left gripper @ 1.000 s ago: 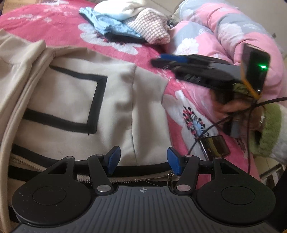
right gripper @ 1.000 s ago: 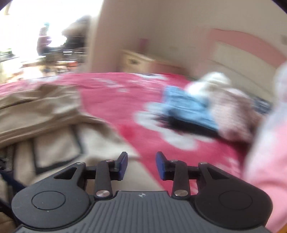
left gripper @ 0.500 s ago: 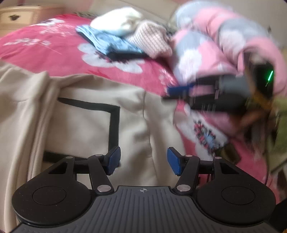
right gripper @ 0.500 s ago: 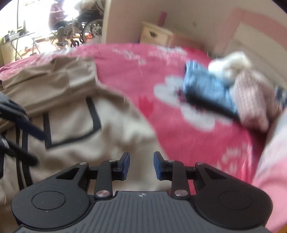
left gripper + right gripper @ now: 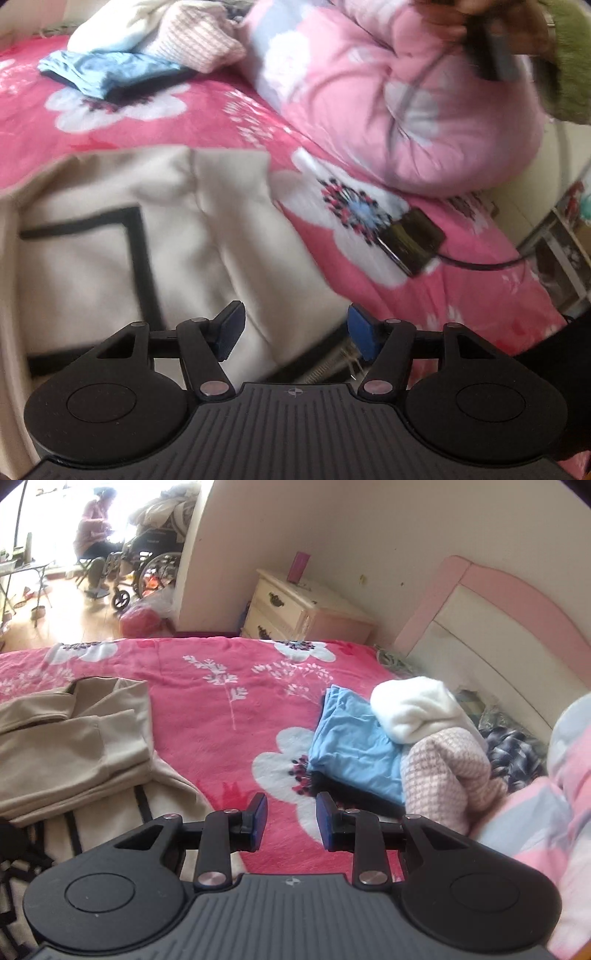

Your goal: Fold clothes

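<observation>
Up went the right gripper point(image 5: 288, 821) since a second ago: its view now looks over the whole pink bed point(image 5: 236, 716) to the headboard, not close along the cloth. Its jaws are a little way apart with nothing between them. The left gripper point(image 5: 293, 330) has rolled a bit, and its jaws are opening wider, with only cloth lying below them, not pinched.

The beige jacket point(image 5: 110, 266) lies at the lower left of both views, on the bed. In the right view one part of it is already laid over in flat layers at the left edge. I think the folding is only partly done, and more folds are left.

The jacket is soft and light tan, with black lines making a box shape and a zip point(image 5: 328, 365) at the bottom edge.
</observation>
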